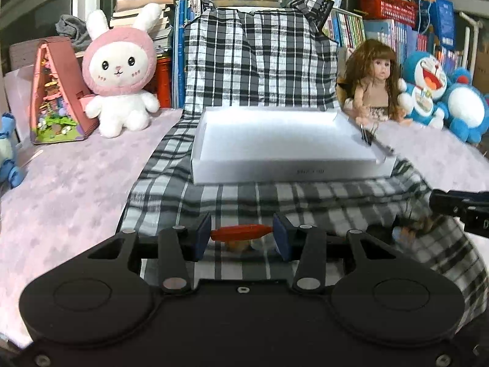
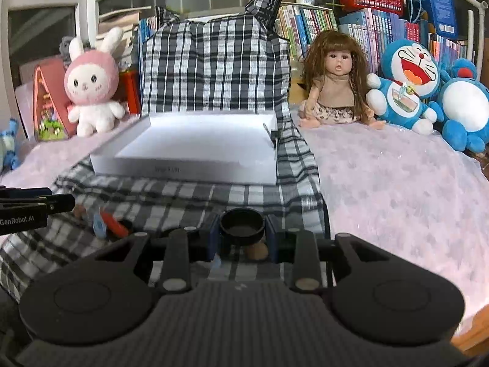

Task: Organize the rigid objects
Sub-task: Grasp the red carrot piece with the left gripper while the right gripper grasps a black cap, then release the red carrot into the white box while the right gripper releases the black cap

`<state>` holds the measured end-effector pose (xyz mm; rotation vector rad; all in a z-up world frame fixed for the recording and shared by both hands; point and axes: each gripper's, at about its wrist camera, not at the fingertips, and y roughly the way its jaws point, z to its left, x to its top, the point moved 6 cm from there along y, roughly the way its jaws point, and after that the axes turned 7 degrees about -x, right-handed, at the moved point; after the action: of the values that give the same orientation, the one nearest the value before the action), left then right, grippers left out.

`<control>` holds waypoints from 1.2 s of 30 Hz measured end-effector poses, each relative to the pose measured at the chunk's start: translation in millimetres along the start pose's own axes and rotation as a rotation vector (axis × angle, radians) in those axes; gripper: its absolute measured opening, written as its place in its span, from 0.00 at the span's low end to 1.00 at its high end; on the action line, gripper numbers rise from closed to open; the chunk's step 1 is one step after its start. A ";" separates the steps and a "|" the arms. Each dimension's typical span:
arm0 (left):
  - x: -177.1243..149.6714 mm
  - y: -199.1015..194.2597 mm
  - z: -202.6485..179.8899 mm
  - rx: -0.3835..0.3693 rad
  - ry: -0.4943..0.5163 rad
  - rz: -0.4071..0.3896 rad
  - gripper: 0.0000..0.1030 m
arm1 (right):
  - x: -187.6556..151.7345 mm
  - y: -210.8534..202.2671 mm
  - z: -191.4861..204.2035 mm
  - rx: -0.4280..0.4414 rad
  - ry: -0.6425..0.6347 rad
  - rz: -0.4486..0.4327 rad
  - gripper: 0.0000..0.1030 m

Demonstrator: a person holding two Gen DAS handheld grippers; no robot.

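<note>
My left gripper [image 1: 241,236] is shut on a flat red piece [image 1: 238,232], seen edge-on and spanning both blue pads, just above the plaid cloth [image 1: 244,202]. The right gripper [image 2: 243,229] is shut on a round black cap [image 2: 243,224] with a raised rim. A shallow white box [image 1: 284,171] lies open on the cloth ahead of both grippers; in the right wrist view the box [image 2: 183,168] sits centre-left. Each gripper shows at the edge of the other's view: the right gripper [image 1: 458,211] and the left gripper [image 2: 36,208].
Small brown and light-blue bits [image 2: 99,227] lie on the cloth between the grippers. A thin dark item [image 1: 366,136] rests at the box's right edge. Behind stand a plaid bag [image 1: 253,55], a pink bunny [image 1: 119,70], a doll [image 2: 333,85] and blue plush toys [image 2: 406,82].
</note>
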<state>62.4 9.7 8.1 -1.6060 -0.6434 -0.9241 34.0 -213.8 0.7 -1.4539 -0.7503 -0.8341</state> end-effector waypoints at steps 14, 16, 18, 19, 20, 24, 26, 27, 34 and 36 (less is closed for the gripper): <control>95.6 66.4 15.0 -0.102 -0.064 0.097 0.41 | 80.3 72.9 -0.5 0.091 0.060 0.125 0.36; 104.3 82.3 15.0 -0.140 -0.090 0.136 0.41 | 90.2 90.0 3.0 0.105 0.063 0.164 0.36; 113.8 102.4 16.3 -0.159 -0.106 0.176 0.41 | 98.5 104.6 7.2 0.106 0.057 0.193 0.36; 118.1 112.6 17.1 -0.158 -0.113 0.194 0.41 | 103.1 112.7 9.0 0.104 0.059 0.206 0.36; 121.7 122.6 17.5 -0.159 -0.116 0.213 0.41 | 106.2 119.7 10.8 0.103 0.056 0.220 0.36; 132.2 154.4 15.9 -0.134 -0.099 0.230 0.41 | 116.0 148.7 19.5 0.100 0.048 0.267 0.36; 132.3 169.1 16.4 -0.129 -0.112 0.242 0.41 | 116.8 160.8 23.2 0.091 0.037 0.284 0.36; 131.4 175.5 16.5 -0.130 -0.117 0.249 0.41 | 116.4 166.6 25.2 0.085 0.031 0.292 0.36; 119.9 209.5 18.6 -0.116 -0.131 0.283 0.41 | 108.5 198.5 32.7 0.075 0.034 0.339 0.36; 117.9 215.1 17.9 -0.112 -0.128 0.288 0.41 | 106.4 204.0 34.9 0.071 0.025 0.348 0.36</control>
<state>304.2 -30.5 -11.6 -1.8131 -0.4381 -0.6578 265.0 -192.7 -17.2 -1.4544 -0.4835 -0.5524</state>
